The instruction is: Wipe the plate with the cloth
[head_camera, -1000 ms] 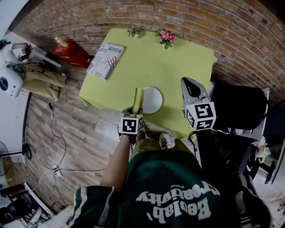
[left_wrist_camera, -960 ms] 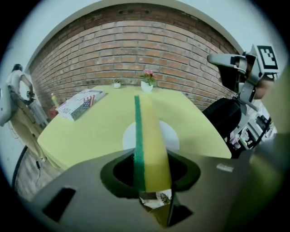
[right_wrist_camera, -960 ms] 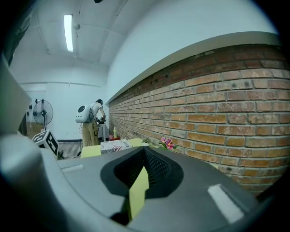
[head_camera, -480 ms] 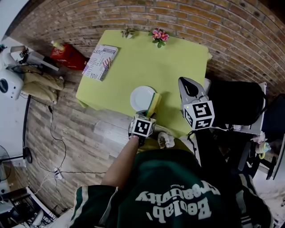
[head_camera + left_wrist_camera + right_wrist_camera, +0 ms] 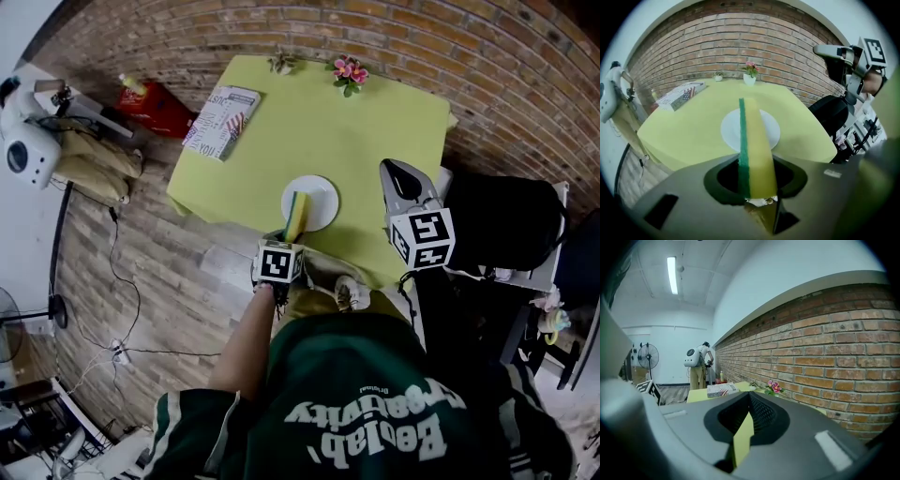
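1. Head view: my left gripper [image 5: 289,236] holds a yellow and green sponge [image 5: 297,215] over the left part of the white plate [image 5: 322,199]. The plate sits near the close edge of the yellow table [image 5: 366,122]. My right gripper [image 5: 401,178] is off to the right.
2. Left gripper view: my jaws squeeze the sponge, standing on its edge.
3. Right gripper view: my jaws are pressed together, holding nothing.

Lab-like test room, dressed homely: brick wall [image 5: 422,37], yellow table [image 5: 375,131] with flowers [image 5: 349,73] and magazine [image 5: 223,111]; loose cables [image 5: 116,272] on wood floor [image 5: 159,281], tube light [image 5: 671,275], pedestal fan [image 5: 648,356] (at left).
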`<state>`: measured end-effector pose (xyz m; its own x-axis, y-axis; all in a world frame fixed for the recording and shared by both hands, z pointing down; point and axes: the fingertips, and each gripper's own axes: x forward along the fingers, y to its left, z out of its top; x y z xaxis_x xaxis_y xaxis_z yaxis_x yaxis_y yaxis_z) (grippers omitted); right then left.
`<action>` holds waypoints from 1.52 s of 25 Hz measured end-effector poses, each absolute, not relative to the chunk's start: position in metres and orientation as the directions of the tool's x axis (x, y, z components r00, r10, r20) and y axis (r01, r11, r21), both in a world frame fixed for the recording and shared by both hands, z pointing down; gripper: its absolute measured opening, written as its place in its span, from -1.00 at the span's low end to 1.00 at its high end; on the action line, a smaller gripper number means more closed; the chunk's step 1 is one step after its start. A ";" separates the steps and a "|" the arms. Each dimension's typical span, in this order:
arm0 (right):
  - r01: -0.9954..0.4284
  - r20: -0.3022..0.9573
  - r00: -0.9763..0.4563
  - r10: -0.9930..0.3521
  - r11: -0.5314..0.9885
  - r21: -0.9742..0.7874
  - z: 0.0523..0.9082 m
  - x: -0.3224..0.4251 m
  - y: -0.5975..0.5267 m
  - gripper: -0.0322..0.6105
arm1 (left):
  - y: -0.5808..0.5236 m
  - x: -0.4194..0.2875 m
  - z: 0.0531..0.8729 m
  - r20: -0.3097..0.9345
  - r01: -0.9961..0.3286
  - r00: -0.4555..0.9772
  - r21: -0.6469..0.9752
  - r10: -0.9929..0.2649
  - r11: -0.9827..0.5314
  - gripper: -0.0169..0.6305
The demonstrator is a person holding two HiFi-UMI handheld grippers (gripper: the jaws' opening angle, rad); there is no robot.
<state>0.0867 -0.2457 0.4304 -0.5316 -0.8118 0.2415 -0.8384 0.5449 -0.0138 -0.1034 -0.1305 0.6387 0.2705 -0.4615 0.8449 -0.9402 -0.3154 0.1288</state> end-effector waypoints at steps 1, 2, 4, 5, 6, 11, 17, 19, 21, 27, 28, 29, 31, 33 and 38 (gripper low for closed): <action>-0.836 0.240 -0.536 -0.810 0.549 -0.014 0.430 0.085 -0.246 -0.86 | -0.129 -0.112 0.640 0.847 -0.947 0.255 0.123 -0.465 -0.295 -0.54; -0.834 0.239 -0.539 -0.808 0.552 -0.014 0.430 0.083 -0.246 -0.87 | -0.127 -0.121 0.641 0.851 -0.954 0.240 0.118 -0.468 -0.275 -0.54; -0.830 0.242 -0.544 -0.803 0.557 -0.016 0.431 0.082 -0.247 -0.86 | -0.124 -0.135 0.641 0.859 -0.966 0.208 0.104 -0.468 -0.238 -0.54; -0.829 0.243 -0.546 -0.802 0.559 -0.017 0.431 0.081 -0.247 -0.86 | -0.123 -0.139 0.642 0.864 -0.969 0.194 0.096 -0.464 -0.226 -0.54; -0.828 0.244 -0.548 -0.800 0.561 -0.018 0.432 0.081 -0.247 -0.87 | -0.121 -0.142 0.642 0.868 -0.971 0.185 0.089 -0.461 -0.221 -0.54; -0.828 0.245 -0.548 -0.800 0.560 -0.023 0.434 0.080 -0.245 -0.86 | -0.121 -0.135 0.635 0.862 -0.966 0.193 0.084 -0.469 -0.243 -0.54; -0.838 0.263 -0.531 -0.806 0.545 -0.022 0.440 0.088 -0.241 -0.86 | -0.147 -0.076 0.611 0.801 -0.924 0.313 0.134 -0.510 -0.357 -0.54; -0.842 0.271 -0.524 -0.808 0.539 -0.020 0.442 0.091 -0.240 -0.87 | -0.157 -0.054 0.610 0.794 -0.904 0.347 0.142 -0.499 -0.402 -0.54; -0.846 0.276 -0.517 -0.811 0.533 -0.018 0.444 0.094 -0.241 -0.86 | -0.164 -0.035 0.614 0.795 -0.884 0.372 0.146 -0.480 -0.443 -0.54; -0.849 0.283 -0.509 -0.813 0.528 -0.011 0.446 0.097 -0.243 -0.87 | -0.174 -0.007 0.636 0.801 -0.854 0.404 0.158 -0.442 -0.496 -0.54; -0.849 0.286 -0.509 -0.811 0.529 -0.010 0.447 0.096 -0.243 -0.86 | -0.173 -0.009 0.638 0.806 -0.856 0.400 0.160 -0.435 -0.491 -0.54; -0.848 0.289 -0.510 -0.810 0.530 -0.010 0.448 0.095 -0.244 -0.86 | -0.173 -0.011 0.639 0.813 -0.859 0.396 0.162 -0.428 -0.486 -0.54; -0.847 0.292 -0.511 -0.809 0.531 -0.010 0.450 0.094 -0.247 -0.86 | -0.173 -0.014 0.640 0.815 -0.859 0.398 0.170 -0.421 -0.483 -0.53; -0.846 0.293 -0.513 -0.807 0.533 -0.011 0.451 0.092 -0.249 -0.86 | -0.175 -0.019 0.638 0.812 -0.863 0.399 0.177 -0.425 -0.472 -0.53; -0.837 0.294 -0.527 -0.797 0.547 -0.015 0.452 0.079 -0.256 -0.86 | -0.182 -0.051 0.636 0.820 -0.895 0.355 0.160 -0.449 -0.416 -0.53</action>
